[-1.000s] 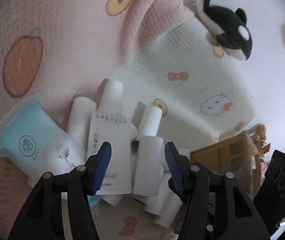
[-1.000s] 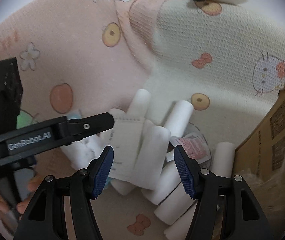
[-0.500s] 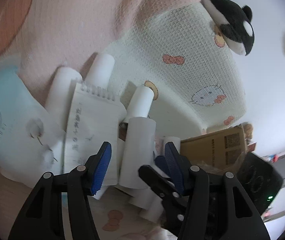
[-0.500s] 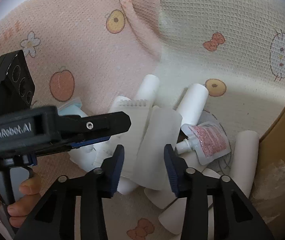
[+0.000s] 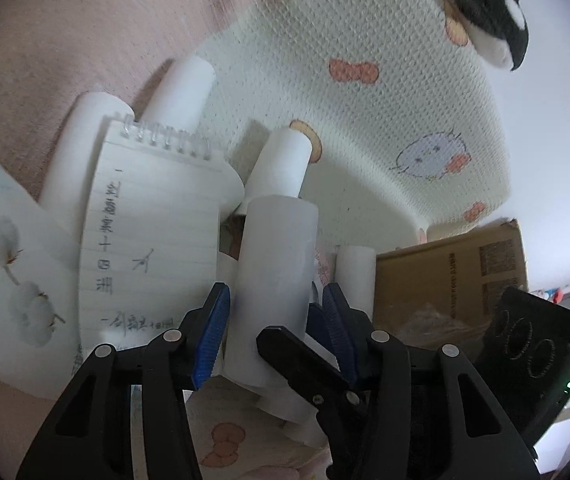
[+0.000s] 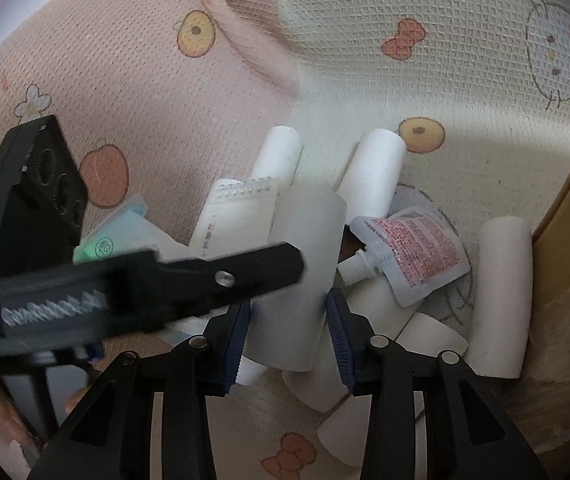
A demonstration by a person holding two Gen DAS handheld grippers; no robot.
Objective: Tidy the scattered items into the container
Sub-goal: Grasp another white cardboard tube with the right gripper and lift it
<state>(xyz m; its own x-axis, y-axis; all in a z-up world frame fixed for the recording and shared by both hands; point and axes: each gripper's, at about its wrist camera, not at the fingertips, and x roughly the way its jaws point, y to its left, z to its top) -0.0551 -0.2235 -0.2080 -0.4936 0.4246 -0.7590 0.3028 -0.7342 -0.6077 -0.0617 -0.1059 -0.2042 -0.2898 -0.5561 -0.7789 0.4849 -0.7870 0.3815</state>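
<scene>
Right claw (image 6: pixel 288 342) (pads pressing) — white tube (image 6: pixel 305 272).

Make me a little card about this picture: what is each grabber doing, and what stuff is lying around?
Right gripper: shut on the tube
Left gripper: open around the same tube, jaws just closing
Pile: rolls, notebook, pouch
Under the pile: blanket
Box: cardboard, right of the pile
Toy: plush orca, far end of the blanket
</scene>
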